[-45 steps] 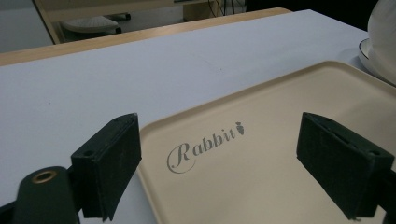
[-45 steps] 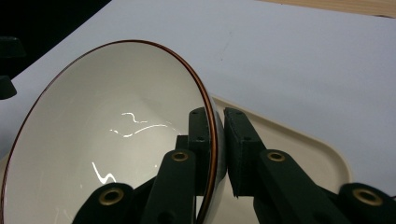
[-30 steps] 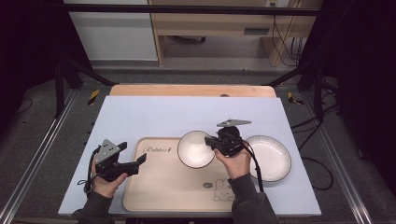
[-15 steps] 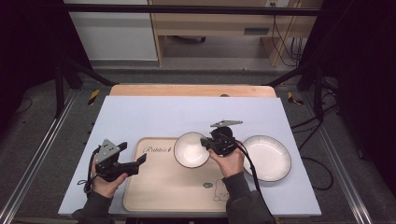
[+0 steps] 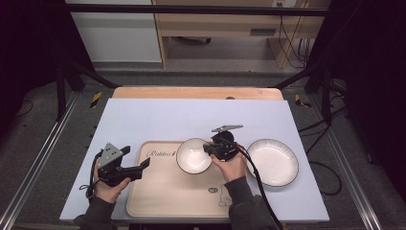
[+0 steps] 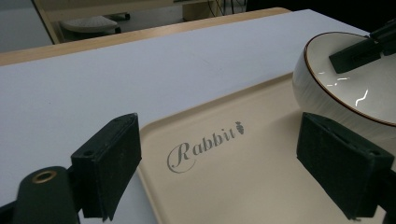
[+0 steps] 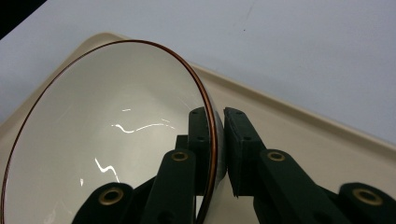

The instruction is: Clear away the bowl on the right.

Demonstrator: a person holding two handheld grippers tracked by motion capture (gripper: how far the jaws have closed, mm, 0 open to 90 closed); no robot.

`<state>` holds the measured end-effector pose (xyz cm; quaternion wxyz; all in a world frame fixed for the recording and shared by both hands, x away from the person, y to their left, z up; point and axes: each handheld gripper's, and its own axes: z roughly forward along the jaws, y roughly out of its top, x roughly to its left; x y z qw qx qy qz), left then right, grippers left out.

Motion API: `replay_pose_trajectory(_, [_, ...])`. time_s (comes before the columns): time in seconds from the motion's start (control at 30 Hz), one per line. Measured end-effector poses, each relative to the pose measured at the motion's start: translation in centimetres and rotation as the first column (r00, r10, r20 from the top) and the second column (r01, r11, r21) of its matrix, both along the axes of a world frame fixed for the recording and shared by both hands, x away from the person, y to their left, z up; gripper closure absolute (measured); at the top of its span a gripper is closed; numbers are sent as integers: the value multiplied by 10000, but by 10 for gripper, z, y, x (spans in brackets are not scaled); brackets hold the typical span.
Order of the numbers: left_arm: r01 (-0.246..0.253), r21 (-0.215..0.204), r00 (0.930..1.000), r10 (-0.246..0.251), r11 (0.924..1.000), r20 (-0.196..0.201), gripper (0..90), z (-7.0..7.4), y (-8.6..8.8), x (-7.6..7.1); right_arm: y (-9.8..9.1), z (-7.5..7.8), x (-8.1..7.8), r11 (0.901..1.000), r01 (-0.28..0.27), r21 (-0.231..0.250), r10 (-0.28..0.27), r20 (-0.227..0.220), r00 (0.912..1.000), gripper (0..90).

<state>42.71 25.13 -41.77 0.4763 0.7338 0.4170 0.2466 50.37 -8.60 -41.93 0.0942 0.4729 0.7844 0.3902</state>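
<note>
White porcelain with a thin brown rim, the bowl (image 5: 193, 155) hangs clamped by its wall in the right gripper (image 5: 214, 149), one jaw inside, one outside. Since a second ago it has travelled left and down from beside the white plate (image 5: 272, 162) to above the beige tray (image 5: 167, 191); setting down looks close. The left gripper (image 5: 141, 166) waits with jaws apart at the tray's left edge.
</note>
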Motion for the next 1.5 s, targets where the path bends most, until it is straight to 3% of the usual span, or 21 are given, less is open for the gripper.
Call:
replay_pose_trajectory(0.8, [13,48,10000,-12,10000,-28,134,0,0,0,3,-16,4,9997,31,-226,-46,-680,9977,815])
replay_pose_trajectory(1.5, [10,63,10000,-10,10000,-44,135,-1,0,0,-1,-20,7,9997,5,-228,-26,-952,9955,816])
